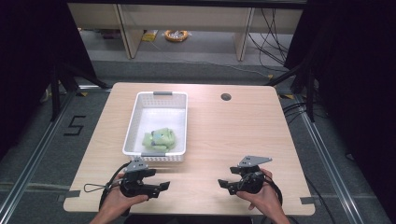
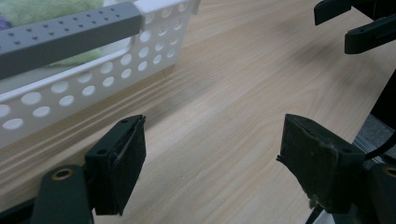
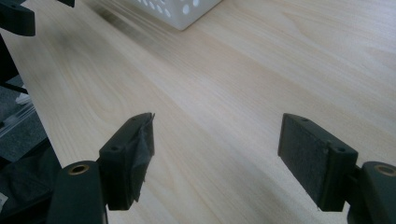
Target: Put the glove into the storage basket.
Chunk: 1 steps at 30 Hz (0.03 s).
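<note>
Both grippers rest low over the desk [image 1: 224, 135], empty. The left gripper [image 1: 161, 186] and the right gripper [image 1: 223, 184] have fingers spread; the basket [image 1: 135, 119] with green cloth [image 1: 159, 139] sits just beyond the left fingers.

The worktop [image 1: 210, 140] was pale wood-grain laminate, smooth with a soft sheen. The basket [image 1: 132, 122] at 11 o'clock was glossy white perforated plastic with matt grey plastic handles [image 2: 70, 35]. The cloth [image 1: 159, 138] inside looked like fuzzy green terry. Each tool, left [image 1: 161, 188] and right [image 1: 223, 185], was matt black plastic with rough, worn dark pads [image 2: 126, 163].
</note>
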{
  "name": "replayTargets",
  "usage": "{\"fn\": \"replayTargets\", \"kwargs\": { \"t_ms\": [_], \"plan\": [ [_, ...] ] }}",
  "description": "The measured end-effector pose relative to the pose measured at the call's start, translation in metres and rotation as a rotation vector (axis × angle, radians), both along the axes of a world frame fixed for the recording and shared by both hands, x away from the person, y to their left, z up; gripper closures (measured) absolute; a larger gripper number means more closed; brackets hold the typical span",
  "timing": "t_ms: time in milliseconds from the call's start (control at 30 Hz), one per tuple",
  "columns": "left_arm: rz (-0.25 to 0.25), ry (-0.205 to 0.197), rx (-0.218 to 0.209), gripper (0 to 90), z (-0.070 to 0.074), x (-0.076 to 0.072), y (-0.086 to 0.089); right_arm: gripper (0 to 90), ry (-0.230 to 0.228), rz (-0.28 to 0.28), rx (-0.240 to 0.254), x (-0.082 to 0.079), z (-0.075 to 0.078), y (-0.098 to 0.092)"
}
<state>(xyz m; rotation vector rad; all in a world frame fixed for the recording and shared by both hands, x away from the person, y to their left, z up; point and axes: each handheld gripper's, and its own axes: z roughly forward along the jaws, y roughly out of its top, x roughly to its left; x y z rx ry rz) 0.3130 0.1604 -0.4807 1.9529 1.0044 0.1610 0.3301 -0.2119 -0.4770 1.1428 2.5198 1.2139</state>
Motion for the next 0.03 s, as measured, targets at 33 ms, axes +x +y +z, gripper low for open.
{"fn": "replayTargets", "kwargs": {
  "t_ms": [33],
  "plan": [
    [0.001,-0.003,0.001,22.2,-0.0006,0.0001,0.0002,27.8,0.002,0.000,0.005,0.0004,-0.0011,0.0003]
  ]
}}
